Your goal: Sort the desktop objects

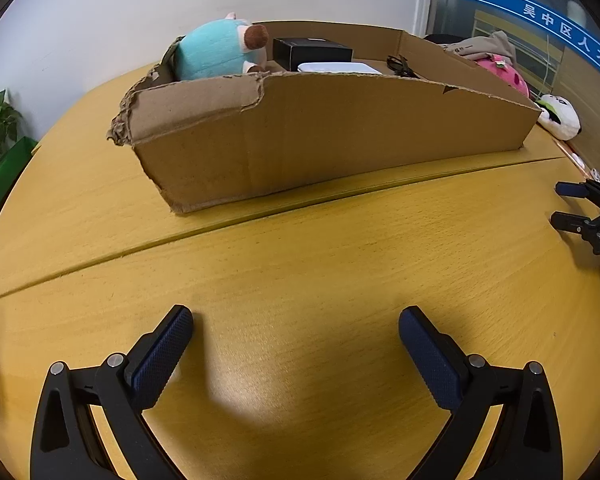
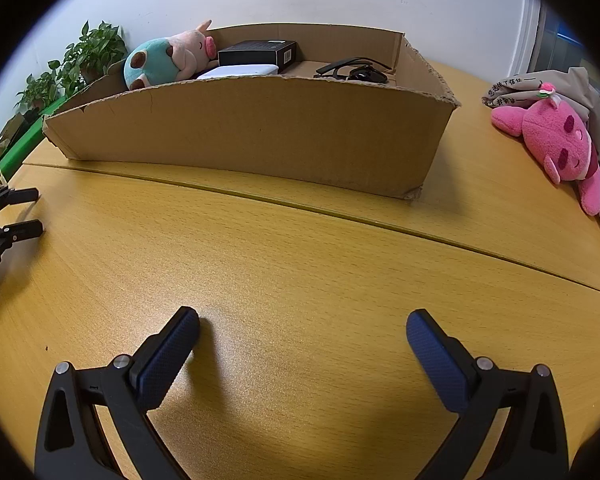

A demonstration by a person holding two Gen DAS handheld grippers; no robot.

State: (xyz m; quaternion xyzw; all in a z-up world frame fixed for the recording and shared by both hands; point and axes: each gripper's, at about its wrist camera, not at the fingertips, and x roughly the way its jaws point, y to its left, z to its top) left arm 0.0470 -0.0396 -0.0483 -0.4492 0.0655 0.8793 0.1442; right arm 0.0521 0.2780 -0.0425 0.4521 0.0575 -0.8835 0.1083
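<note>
We hold both tools low over the bare yellow wooden table (image 2: 300, 264), each tilted downward, and neither carries anything: the left gripper (image 1: 296, 332) has its jaws spread wide with only tabletop between them, and the right gripper (image 2: 302, 332) stands the same, released and empty. Ahead of us, across the seam in the tabletop, sits the torn cardboard box (image 2: 256, 136), and it already holds what looks like most of the sorted things: a turquoise plush pig (image 2: 168, 60) in its left end, a black box (image 2: 260, 53) towards the back, a flat white item (image 2: 242, 71) in front of that, and a dark tangle at the right end that may be glasses or a cable (image 2: 354, 71); we cannot tell which. So we judge the job well along but not finished. Still outside the box, to its right, lies the pink plush toy (image 2: 556, 140) on the table, resting against a beige cloth bag (image 2: 580, 88), and from the left view a white plush with black and green markings (image 1: 560, 116) sits near the table's far right edge. Those loose things are nearer our right hand, so if they belong in the box, that side would probably reach for them; the stretch of desk directly under our jaws has nothing left to pick up.
</note>
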